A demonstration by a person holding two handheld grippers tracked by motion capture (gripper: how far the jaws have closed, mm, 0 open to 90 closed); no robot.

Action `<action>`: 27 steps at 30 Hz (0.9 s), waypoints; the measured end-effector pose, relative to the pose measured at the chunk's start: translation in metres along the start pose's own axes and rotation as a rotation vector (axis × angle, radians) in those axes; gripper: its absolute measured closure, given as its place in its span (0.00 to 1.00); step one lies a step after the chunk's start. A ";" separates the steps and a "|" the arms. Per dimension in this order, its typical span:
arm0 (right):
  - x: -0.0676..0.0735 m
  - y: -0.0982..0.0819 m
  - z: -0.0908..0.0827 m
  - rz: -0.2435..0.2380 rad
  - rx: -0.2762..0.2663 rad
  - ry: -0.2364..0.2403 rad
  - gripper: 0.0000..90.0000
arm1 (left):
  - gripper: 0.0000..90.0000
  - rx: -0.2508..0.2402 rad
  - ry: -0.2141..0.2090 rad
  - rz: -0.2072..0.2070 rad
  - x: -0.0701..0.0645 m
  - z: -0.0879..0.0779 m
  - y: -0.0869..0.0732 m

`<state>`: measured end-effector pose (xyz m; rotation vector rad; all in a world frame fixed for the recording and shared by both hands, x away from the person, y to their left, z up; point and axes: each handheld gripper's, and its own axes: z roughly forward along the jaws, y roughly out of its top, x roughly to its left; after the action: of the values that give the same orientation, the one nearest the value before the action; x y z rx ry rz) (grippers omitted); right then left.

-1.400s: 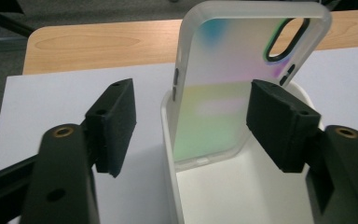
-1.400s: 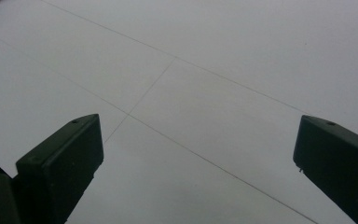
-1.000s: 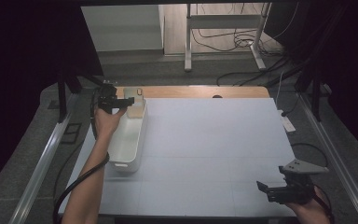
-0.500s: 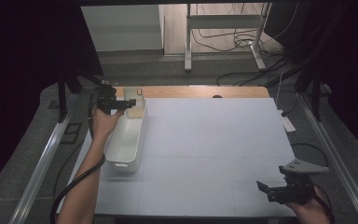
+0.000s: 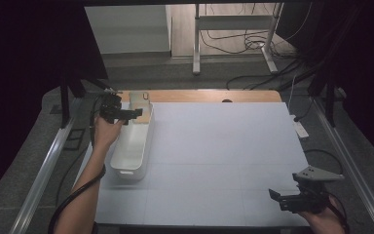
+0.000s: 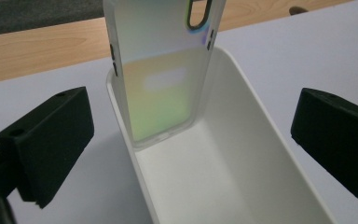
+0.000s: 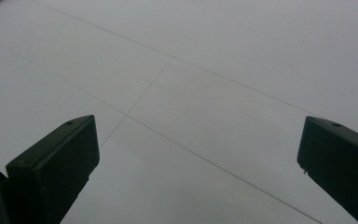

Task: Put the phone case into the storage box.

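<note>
An iridescent phone case (image 6: 161, 79) stands tilted against the far end wall of a long white bin (image 6: 242, 140), its lower edge down inside. From above, the case (image 5: 140, 105) sits at the far end of the bin (image 5: 148, 141) on the table's left side. My left gripper (image 5: 134, 114) hovers over that end. Its jaws have just been opening, and they stand wide apart on either side of the case without touching it (image 6: 191, 140). My right gripper (image 5: 275, 197) is open near the front right corner, over bare white tabletop (image 7: 196, 158).
A wooden strip (image 5: 209, 95) runs along the table's far edge. Metal rails (image 5: 53, 156) flank both sides. A small white object (image 5: 299, 129) lies at the right edge. Cables and a stand's legs are on the floor beyond. White tabletop spreads between the bin and the right gripper.
The left gripper has drawn back slightly toward the person, and the case stays leaning in the bin. The right gripper has not moved.
</note>
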<state>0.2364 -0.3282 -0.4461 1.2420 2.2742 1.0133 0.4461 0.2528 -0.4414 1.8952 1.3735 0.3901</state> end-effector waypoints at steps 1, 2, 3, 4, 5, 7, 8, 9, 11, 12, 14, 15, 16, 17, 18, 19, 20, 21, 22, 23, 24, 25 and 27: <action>0.000 0.000 0.000 -0.002 0.001 -0.002 0.00 | 0.00 -0.002 -0.001 0.004 0.000 0.000 -0.001; 0.000 0.000 0.000 -0.003 0.000 -0.002 0.00 | 0.00 -0.002 -0.006 0.005 -0.001 -0.001 -0.002; 0.000 0.000 0.000 -0.004 0.000 -0.003 0.00 | 0.00 -0.005 -0.009 0.004 -0.001 -0.002 -0.003; 0.000 0.000 0.000 -0.005 0.001 -0.003 0.00 | 0.00 -0.009 -0.009 0.007 -0.002 -0.003 -0.005; 0.000 0.000 0.000 -0.005 0.002 -0.002 0.00 | 0.00 -0.011 -0.014 0.006 -0.002 -0.004 -0.006; 0.000 0.000 0.000 -0.004 0.001 -0.004 0.00 | 0.00 -0.012 -0.017 0.018 -0.004 -0.005 -0.007; 0.000 0.000 0.000 -0.004 0.001 -0.004 0.00 | 0.00 -0.012 -0.017 0.018 -0.004 -0.005 -0.007; 0.000 0.000 0.000 -0.003 0.000 -0.004 0.00 | 0.00 -0.012 -0.020 0.023 -0.005 -0.006 -0.008; 0.000 0.000 0.000 -0.003 0.001 -0.008 0.00 | 0.00 -0.013 -0.019 0.034 -0.008 -0.008 -0.010; 0.000 0.000 0.000 -0.003 0.001 -0.008 0.00 | 0.00 -0.015 -0.020 0.038 -0.009 -0.009 -0.010; 0.001 0.000 0.000 -0.005 -0.001 -0.007 0.00 | 0.00 -0.022 -0.032 0.045 -0.012 -0.011 -0.013; 0.001 0.000 0.000 -0.005 -0.001 -0.007 0.00 | 0.00 -0.022 -0.032 0.045 -0.012 -0.011 -0.013; 0.001 0.000 0.000 -0.005 0.000 -0.007 0.00 | 0.00 -0.022 -0.036 0.047 -0.013 -0.012 -0.014; 0.001 0.000 0.000 -0.005 0.000 -0.007 0.00 | 0.00 -0.019 -0.040 0.050 -0.014 -0.012 -0.015; 0.001 0.000 0.000 -0.004 0.000 -0.008 0.00 | 0.00 -0.018 -0.044 0.053 -0.015 -0.013 -0.016; 0.001 0.000 0.000 -0.005 -0.001 -0.008 0.00 | 0.00 -0.019 -0.049 0.054 -0.016 -0.013 -0.017; 0.001 0.000 0.000 -0.006 -0.001 -0.008 0.00 | 0.00 -0.024 -0.055 0.055 -0.016 -0.015 -0.018; 0.001 0.000 0.000 -0.007 -0.001 -0.009 0.00 | 0.00 -0.032 -0.063 0.052 -0.017 -0.016 -0.019; 0.001 0.000 0.000 -0.007 -0.001 -0.009 0.00 | 0.00 -0.040 -0.069 0.049 -0.018 -0.018 -0.020; 0.001 0.000 0.000 -0.008 -0.001 -0.010 0.00 | 0.00 -0.042 -0.070 0.048 -0.019 -0.019 -0.021; 0.001 0.000 0.000 -0.010 -0.002 -0.010 0.00 | 0.00 -0.047 -0.070 0.047 -0.019 -0.020 -0.022; 0.001 0.000 0.000 -0.010 -0.002 -0.010 0.00 | 0.00 -0.047 -0.070 0.047 -0.019 -0.020 -0.022; 0.002 0.000 0.000 -0.011 -0.002 -0.012 0.00 | 0.00 -0.055 -0.070 0.053 -0.020 -0.023 -0.024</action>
<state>0.2355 -0.3270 -0.4459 1.2296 2.2678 1.0012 0.4075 0.2470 -0.4393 1.8853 1.2568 0.3800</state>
